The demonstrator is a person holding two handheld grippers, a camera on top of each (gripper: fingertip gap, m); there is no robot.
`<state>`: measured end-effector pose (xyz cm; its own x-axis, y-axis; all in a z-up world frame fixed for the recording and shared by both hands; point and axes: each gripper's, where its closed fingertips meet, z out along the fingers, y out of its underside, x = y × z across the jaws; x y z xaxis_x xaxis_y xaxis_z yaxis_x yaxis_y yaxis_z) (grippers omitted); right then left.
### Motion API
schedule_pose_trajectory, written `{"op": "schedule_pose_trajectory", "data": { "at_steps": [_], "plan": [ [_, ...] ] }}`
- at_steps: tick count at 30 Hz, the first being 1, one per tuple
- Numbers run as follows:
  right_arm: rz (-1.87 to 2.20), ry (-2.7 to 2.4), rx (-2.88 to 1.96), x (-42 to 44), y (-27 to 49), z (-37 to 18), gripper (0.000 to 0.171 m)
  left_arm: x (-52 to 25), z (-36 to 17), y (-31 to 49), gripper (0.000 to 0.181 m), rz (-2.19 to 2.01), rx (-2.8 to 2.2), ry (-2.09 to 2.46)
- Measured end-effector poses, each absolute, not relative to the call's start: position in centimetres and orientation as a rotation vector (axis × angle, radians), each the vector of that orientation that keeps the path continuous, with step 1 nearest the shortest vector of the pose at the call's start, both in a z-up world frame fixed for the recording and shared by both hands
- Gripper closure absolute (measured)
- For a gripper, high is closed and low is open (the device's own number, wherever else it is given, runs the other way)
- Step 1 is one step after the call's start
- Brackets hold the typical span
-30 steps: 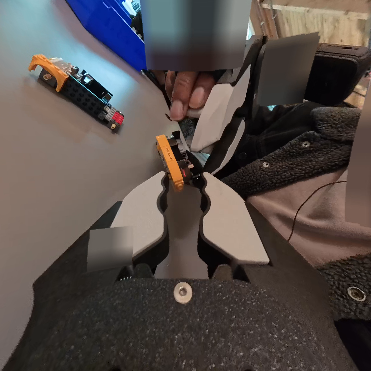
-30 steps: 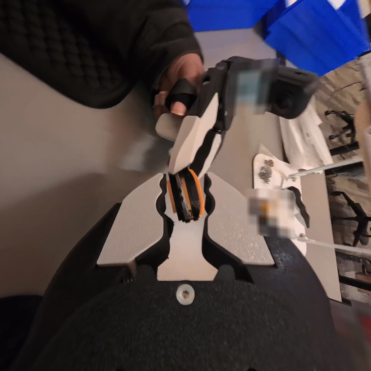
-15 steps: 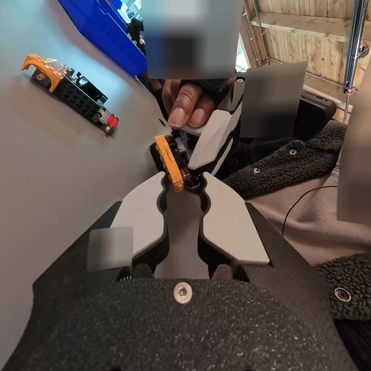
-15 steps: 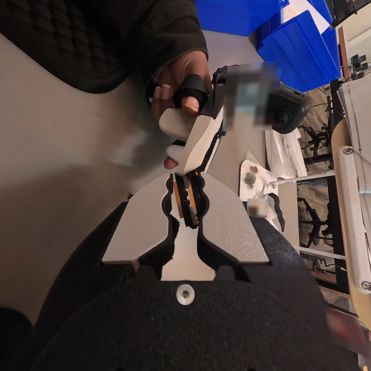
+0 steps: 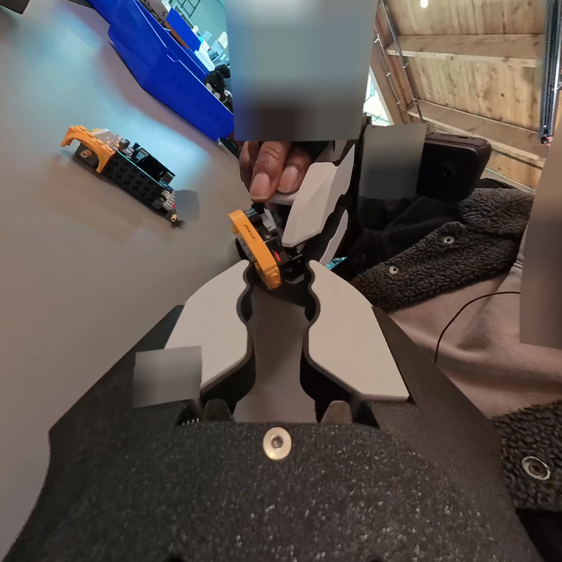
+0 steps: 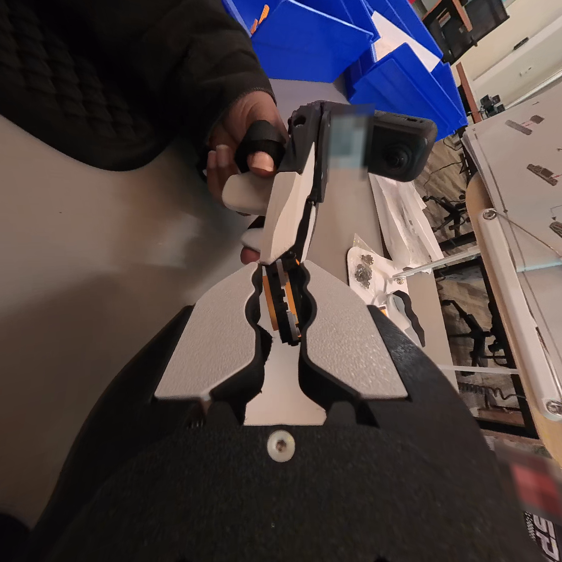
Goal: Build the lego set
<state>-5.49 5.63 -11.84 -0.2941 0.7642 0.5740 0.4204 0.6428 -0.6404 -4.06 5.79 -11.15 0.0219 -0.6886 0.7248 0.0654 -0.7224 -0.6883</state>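
A small orange and black lego sub-assembly [image 5: 257,243] hangs in the air between both grippers. My left gripper [image 5: 278,267] is shut on its near end, the orange plate against the left pad and the black part against the right. The right gripper's white fingers [image 5: 313,206] meet it from the upper right. In the right wrist view my right gripper [image 6: 281,267] is shut on the same sub-assembly [image 6: 281,307], seen edge-on between the pads. The left gripper's white fingers [image 6: 286,219] come down onto its far end. A partly built black chassis with an orange fender [image 5: 121,170] lies on the grey table [image 5: 76,273].
Blue bins stand at the table's far edge [image 5: 170,67] and also show in the right wrist view [image 6: 319,45]. A bag of small parts [image 6: 363,270], printed sheets [image 6: 401,219] and a spare gripper finger [image 6: 407,316] lie at the right. The person's fleece jacket [image 5: 456,243] is close. The grippers are tip to tip, or close to it.
The right gripper's fingers have drawn in tighter around the sub-assembly, which now stands more edge-on between them. Both grippers stay joined at it, and the left gripper's hold is unchanged.
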Motion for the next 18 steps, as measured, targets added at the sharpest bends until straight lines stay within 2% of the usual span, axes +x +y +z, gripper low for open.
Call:
{"op": "schedule_pose_trajectory", "data": {
  "at_steps": [12, 18],
  "plan": [
    [0.020, -1.967, -0.659, -4.9, 5.9, -12.9, 0.149, -3.7, -12.5, 6.4, 0.153, -1.376, -1.879, 0.766],
    [-0.052, -1.941, -0.590, -4.5, 5.5, -13.1, 0.151, -3.5, -12.7, 6.2, 0.152, -1.215, -1.881, 0.853]
  ]
}}
